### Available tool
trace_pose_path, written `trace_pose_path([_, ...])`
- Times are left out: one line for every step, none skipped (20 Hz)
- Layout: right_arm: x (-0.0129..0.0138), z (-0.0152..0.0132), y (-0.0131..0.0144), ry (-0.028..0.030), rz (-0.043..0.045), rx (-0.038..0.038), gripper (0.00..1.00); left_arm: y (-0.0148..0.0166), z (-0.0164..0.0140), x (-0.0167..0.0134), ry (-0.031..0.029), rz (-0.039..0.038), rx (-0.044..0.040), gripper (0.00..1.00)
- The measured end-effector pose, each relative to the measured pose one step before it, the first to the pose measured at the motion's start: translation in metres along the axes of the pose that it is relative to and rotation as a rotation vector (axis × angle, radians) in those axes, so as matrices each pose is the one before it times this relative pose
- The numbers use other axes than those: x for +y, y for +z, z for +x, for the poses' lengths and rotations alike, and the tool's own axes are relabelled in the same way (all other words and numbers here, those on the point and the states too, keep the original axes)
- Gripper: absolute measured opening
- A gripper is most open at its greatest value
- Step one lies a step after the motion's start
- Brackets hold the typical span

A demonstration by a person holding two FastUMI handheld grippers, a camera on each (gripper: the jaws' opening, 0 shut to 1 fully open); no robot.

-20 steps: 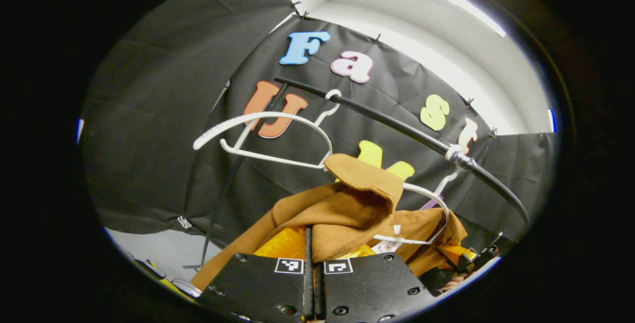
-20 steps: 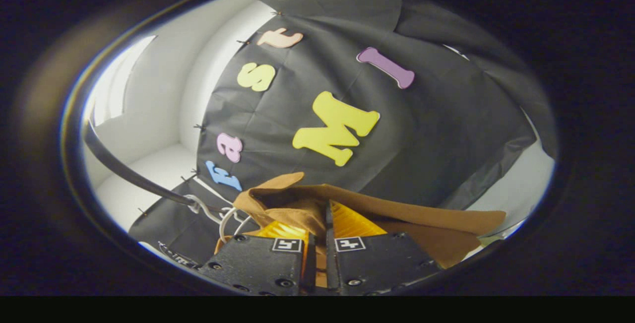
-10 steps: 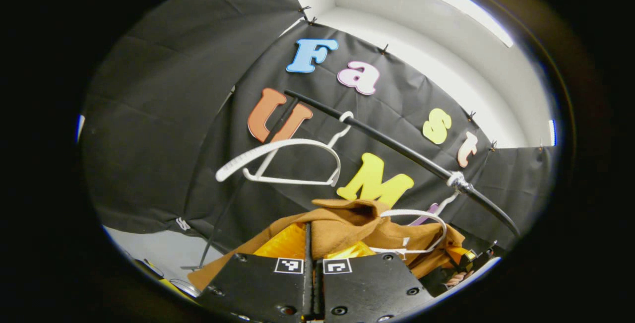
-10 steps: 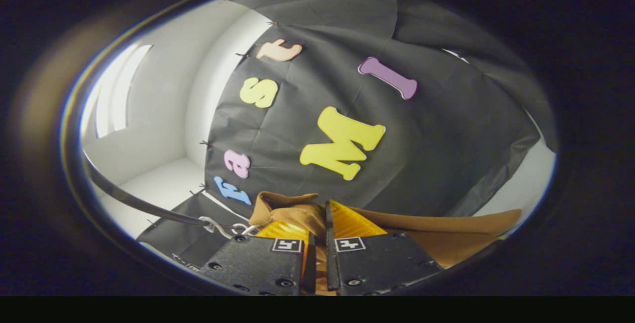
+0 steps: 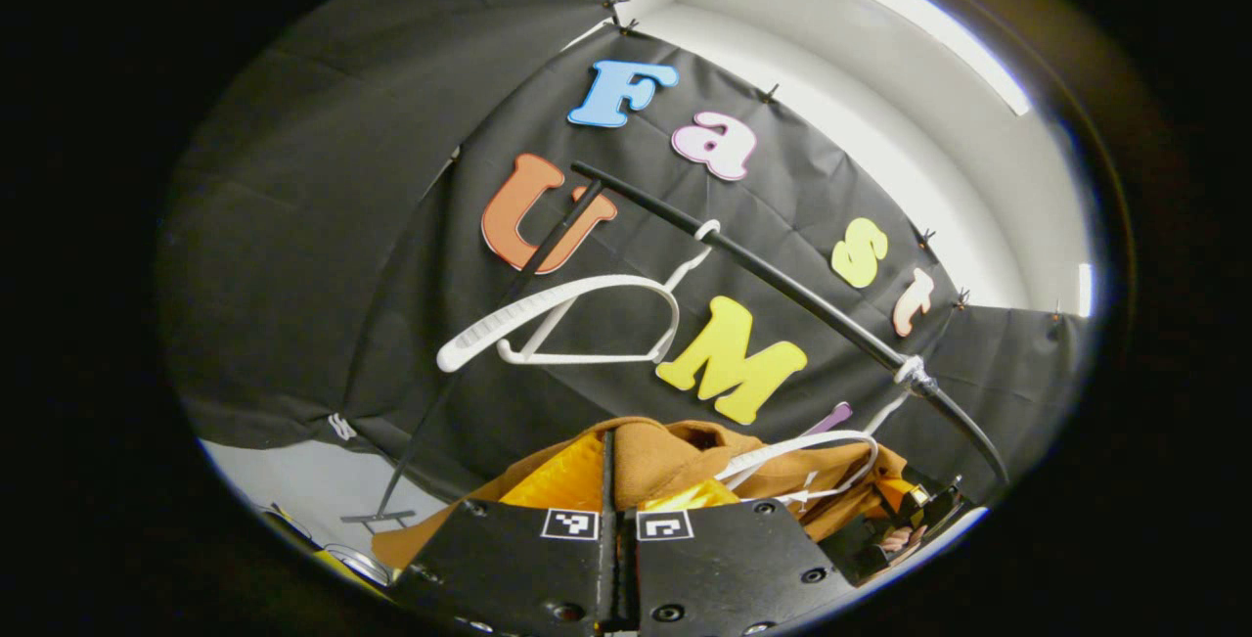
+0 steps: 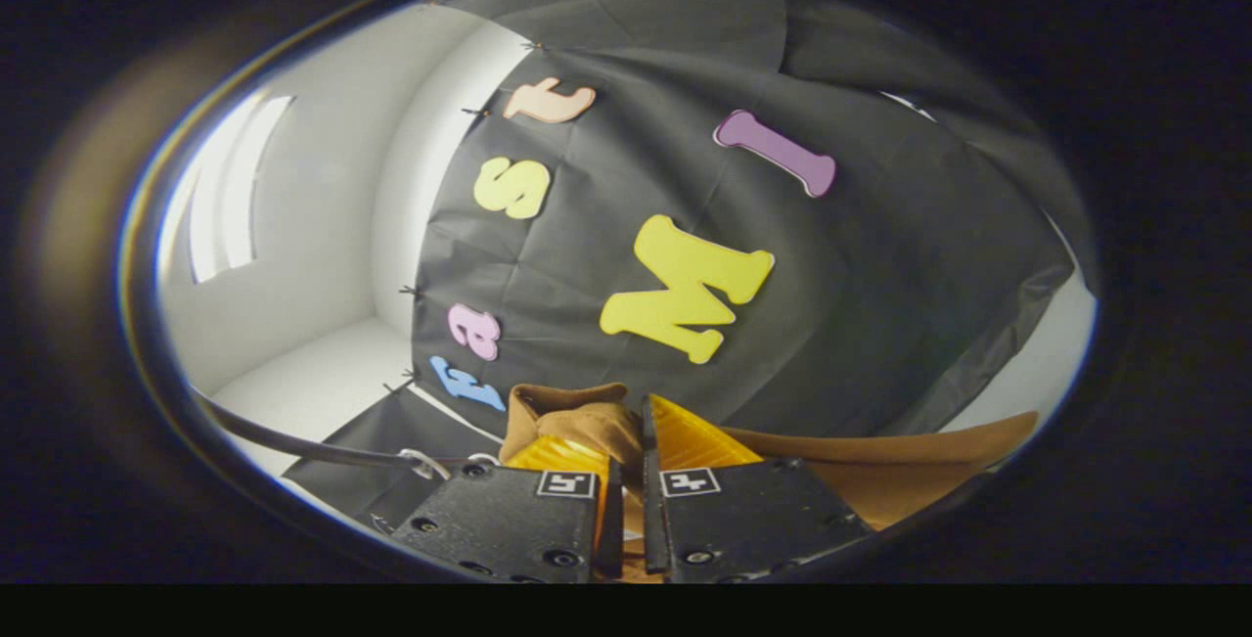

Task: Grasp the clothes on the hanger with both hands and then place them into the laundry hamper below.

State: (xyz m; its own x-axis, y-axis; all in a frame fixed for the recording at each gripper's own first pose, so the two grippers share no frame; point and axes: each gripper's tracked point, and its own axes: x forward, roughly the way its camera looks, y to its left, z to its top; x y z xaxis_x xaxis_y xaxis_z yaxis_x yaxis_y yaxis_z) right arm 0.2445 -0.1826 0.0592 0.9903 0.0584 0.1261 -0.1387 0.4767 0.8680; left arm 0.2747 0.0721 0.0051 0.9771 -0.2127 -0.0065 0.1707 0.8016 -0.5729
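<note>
Both hand-held grippers, left [image 5: 618, 480] and right [image 6: 626, 451], clench the brown fabric garment [image 5: 675, 451], low in frame, mid-removal from the white plastic hanger [image 5: 812, 456]; lowering into the hamper likely follows.

Left claw [image 5: 616, 480]: two flat dark angular plates side by side at the bottom of the left gripper view, parted by a narrow seam, each carrying a small square black-and-white coded marker at its inner top corner; round screws are set along the plate edges. Right claw [image 6: 626, 466]: same build in the right gripper view, two dark plates, one square coded marker each, recessed screws near the corners.
</note>
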Motion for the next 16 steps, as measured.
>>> trace_pose_path([0.00378, 0.00395, 0.00048, 0.01003, 0.00777, 0.00641, 0.1, -0.00104, 0.00183, 0.00191, -0.00108, 0.00665, 0.01065, 0.0])
trace_pose_path([0.00022, 0.00301, 0.00133, -0.00088, 0.0085, 0.00288, 0.1, -0.00428, 0.00179, 0.00353, -0.0054, -0.00005, 0.01191, 0.0])
trace_pose_path([-0.00053, -0.00167, 0.00159, -0.00017, -0.00232, 0.01026, 0.1, -0.00613, 0.00072, 0.00129, -0.00855, -0.00702, 0.015, 0.01])
trace_pose_path([-0.00091, -0.00159, 0.00382, 0.0036, -0.00238, -0.00627, 0.1, -0.00913, 0.00259, 0.00151, -0.00125, -0.00184, 0.01184, 0.01])
trace_pose_path([0.00122, -0.0005, 0.0039, 0.00965, 0.00739, -0.00573, 0.12, -0.00734, 0.0012, 0.0026, -0.00059, -0.00446, 0.01257, 0.01])
trace_pose_path([-0.00002, 0.00325, 0.0034, 0.00333, 0.01728, -0.00362, 0.11, -0.00824, 0.00113, 0.00108, -0.00359, -0.00557, 0.01218, 0.0])
trace_pose_path([0.00211, 0.00312, 0.00119, 0.00266, 0.0213, 0.00283, 0.1, -0.00755, 0.00165, 0.00117, -0.00383, -0.00987, 0.01694, 0.0])
trace_pose_path([0.00146, 0.00401, 0.00095, 0.00073, 0.00662, 0.00299, 0.1, -0.00333, 0.0004, 0.00129, -0.00191, -0.00486, 0.00984, 0.0])
trace_pose_path([0.00199, 0.0026, -0.00003, 0.00098, -0.0124, -0.00169, 0.11, 0.00172, 0.00047, 0.00221, -0.0042, -0.00174, 0.00058, 0.01])
trace_pose_path([-0.00001, 0.00479, 0.00199, -0.00617, -0.0203, 0.00302, 0.11, -0.00078, 0.00034, 0.00101, -0.00693, -0.00231, -0.00248, 0.01])
trace_pose_path([0.00136, 0.00355, 0.00313, -0.00035, -0.00738, -0.00262, 0.11, -0.00069, 0.00467, -0.00034, -0.00615, -0.00568, 0.00299, 0.01])
trace_pose_path([0.00377, 0.00408, 0.00641, 0.00323, 0.01077, -0.00207, 0.1, -0.00283, 0.00235, 0.00111, -0.00659, -0.00949, 0.00744, 0.0])
trace_pose_path([0.00605, -0.00046, 0.00843, 0.01086, 0.01009, -0.00734, 0.11, -0.00201, 0.00184, 0.00133, -0.00931, -0.01048, 0.00281, 0.01])
trace_pose_path([0.00082, 0.00212, 0.00812, 0.00189, 0.00248, -0.01329, 0.11, -0.00188, 0.00086, 0.00001, -0.01304, -0.01143, 0.00278, 0.01])
trace_pose_path([-0.00313, 0.00169, 0.0042, -0.00706, -0.00546, -0.00839, 0.11, -0.00249, -0.00052, -0.00012, -0.00975, -0.00237, 0.00294, 0.01])
trace_pose_path([-0.00299, 0.00008, -0.00217, -0.00072, -0.00349, 0.00075, 0.12, -0.00244, 0.0004, 0.00052, -0.00462, 0.00215, 0.00248, 0.0])
